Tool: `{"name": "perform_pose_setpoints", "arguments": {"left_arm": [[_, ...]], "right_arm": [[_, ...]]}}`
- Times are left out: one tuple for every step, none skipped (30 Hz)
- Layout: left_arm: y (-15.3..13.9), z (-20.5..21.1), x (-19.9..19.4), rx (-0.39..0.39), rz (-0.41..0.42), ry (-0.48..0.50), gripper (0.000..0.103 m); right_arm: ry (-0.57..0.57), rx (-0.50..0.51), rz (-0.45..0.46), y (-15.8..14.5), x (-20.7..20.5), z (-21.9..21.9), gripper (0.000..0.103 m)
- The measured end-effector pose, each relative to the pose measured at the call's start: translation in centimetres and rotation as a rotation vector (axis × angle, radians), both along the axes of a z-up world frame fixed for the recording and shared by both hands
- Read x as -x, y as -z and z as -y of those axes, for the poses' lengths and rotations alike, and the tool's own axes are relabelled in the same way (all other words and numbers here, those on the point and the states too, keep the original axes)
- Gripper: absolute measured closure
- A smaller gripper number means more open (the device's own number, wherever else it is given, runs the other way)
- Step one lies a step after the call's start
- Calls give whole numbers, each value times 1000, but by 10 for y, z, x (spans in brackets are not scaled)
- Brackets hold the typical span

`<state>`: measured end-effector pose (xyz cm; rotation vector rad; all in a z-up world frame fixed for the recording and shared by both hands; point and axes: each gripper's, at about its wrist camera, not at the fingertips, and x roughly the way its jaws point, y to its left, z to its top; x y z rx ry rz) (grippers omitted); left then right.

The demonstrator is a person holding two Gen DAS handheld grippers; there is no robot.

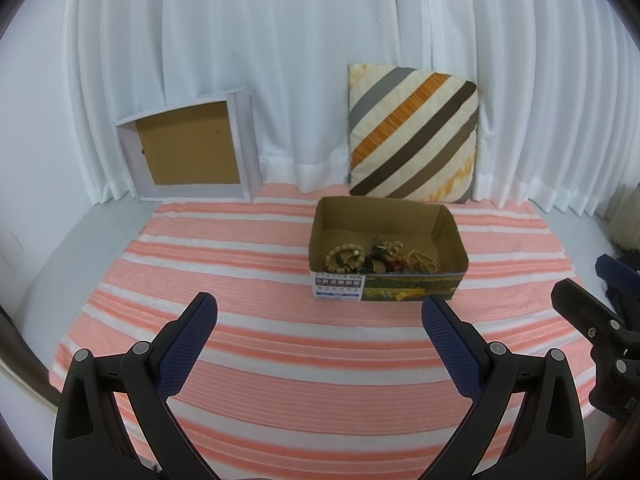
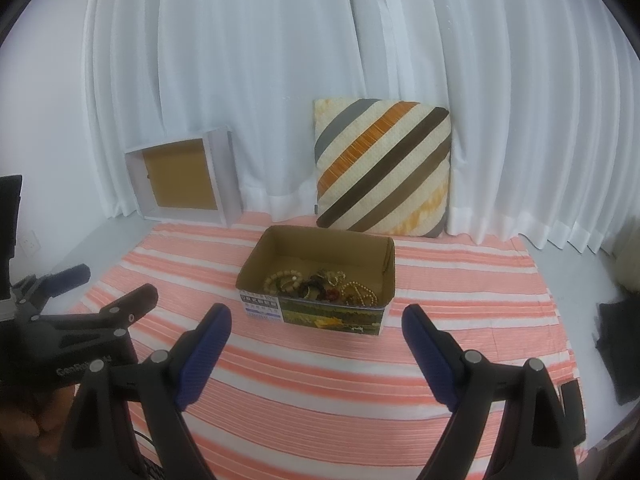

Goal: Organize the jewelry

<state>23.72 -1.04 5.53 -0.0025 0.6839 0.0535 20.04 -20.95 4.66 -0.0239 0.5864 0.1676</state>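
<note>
An open cardboard box point(image 1: 452, 236) stands on the striped cloth and holds a tangle of jewelry point(image 1: 380, 260): bead bracelets, dark pieces and a pale bead necklace. It also shows in the right wrist view point(image 2: 256, 256), with the jewelry point(image 2: 320, 284) inside. My left gripper point(image 1: 320, 312) is open and empty, a little in front of the box and to its left. My right gripper point(image 2: 316, 324) is open and empty, just in front of the box. The right gripper shows at the right edge of the left wrist view point(image 1: 592, 304).
A pink and white striped cloth point(image 1: 240, 320) covers the surface. A white tray with a brown bottom point(image 1: 188, 148) leans against the white curtain point(image 1: 280, 60) at the back left. A striped cushion point(image 1: 412, 136) leans behind the box. Dark objects point(image 2: 616, 344) lie at the right.
</note>
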Motion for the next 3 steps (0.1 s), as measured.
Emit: {"name": "perform_pose_setpoints", "arguments": {"left_arm": [[1,0,0,-1,-1,-7,1],[1,0,0,-4,0,-8,1],[1,0,0,-10,1,-10,1]], "right_arm": [[2,0,0,0,0,1,14],[4,1,-1,1,-1,2,14],[4,1,-2,2,-1,2,14]]}}
